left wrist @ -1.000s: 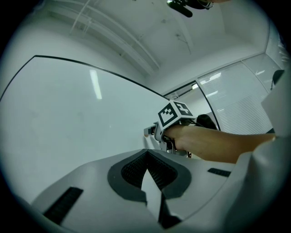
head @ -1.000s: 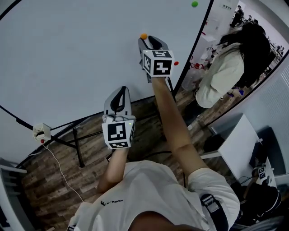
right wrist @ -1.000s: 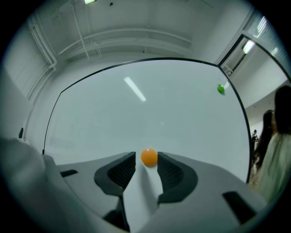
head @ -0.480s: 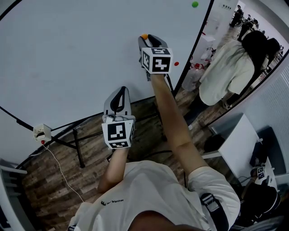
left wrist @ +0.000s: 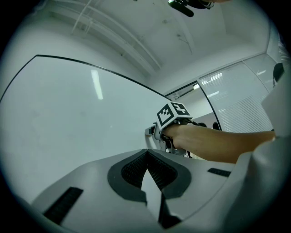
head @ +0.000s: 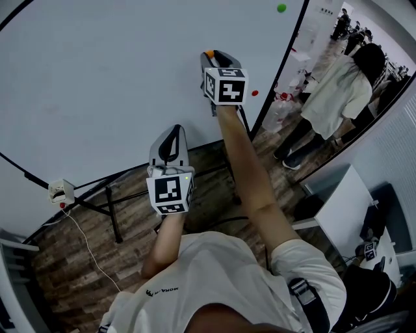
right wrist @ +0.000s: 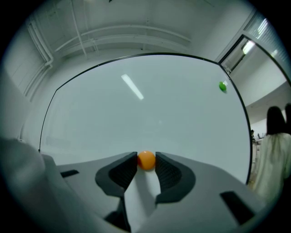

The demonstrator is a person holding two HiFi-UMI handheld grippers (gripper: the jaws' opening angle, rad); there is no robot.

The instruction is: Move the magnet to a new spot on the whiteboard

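An orange magnet (head: 208,53) (right wrist: 146,160) sticks to the whiteboard (head: 97,78) (right wrist: 136,113). My right gripper (head: 212,57) (right wrist: 146,157) reaches up against the board. Its jaws have just been closing, and both dark pads now touch the magnet's sides. My left gripper (head: 173,130) (left wrist: 146,152) hangs lower, off the board's bottom edge, shut with nothing in it. In the left gripper view the right gripper's marker cube (left wrist: 173,113) and forearm show ahead.
A green magnet (head: 281,8) (right wrist: 222,86) sits near the board's upper right edge and a red magnet (head: 254,92) lower on that edge. The board's stand legs (head: 110,208) cross the wooden floor. A person (head: 335,94) walks at the right, beside a white table (head: 344,208).
My right gripper crept up the board until its tips flank the orange magnet, then narrowed on it. The person at the right walked further away. The left gripper stayed still.
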